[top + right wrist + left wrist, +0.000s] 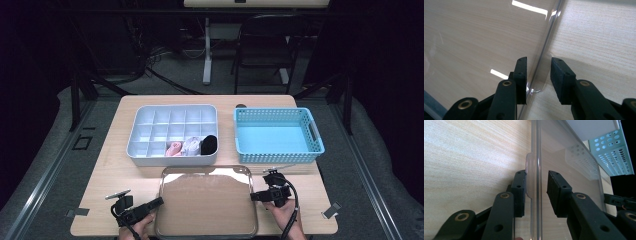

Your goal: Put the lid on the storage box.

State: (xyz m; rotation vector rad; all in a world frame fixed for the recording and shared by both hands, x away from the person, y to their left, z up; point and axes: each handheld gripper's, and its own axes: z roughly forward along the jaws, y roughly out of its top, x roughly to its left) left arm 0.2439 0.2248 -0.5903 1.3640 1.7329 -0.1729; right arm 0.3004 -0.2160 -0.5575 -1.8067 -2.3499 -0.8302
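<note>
A clear plastic lid [207, 200] lies flat on the wooden table [115, 170] at the front. My left gripper [159, 201] is at its left edge. In the left gripper view the left gripper [536, 185] straddles the lid's rim [537, 157]. The outer pad touches a small tab [529, 170], while a gap shows at the inner pad. My right gripper [253, 196] is at the lid's right edge. In the right gripper view the right gripper [539, 72] stands either side of the rim and tab [544, 75], with a slim gap at the inner pad.
Behind the lid stands a white divided box [172, 159] holding a pink roll [174, 148], a pale roll [190, 146] and a black roll [209, 144]. A blue perforated basket [278, 156] sits at the back right. Bare wood flanks the lid on both sides.
</note>
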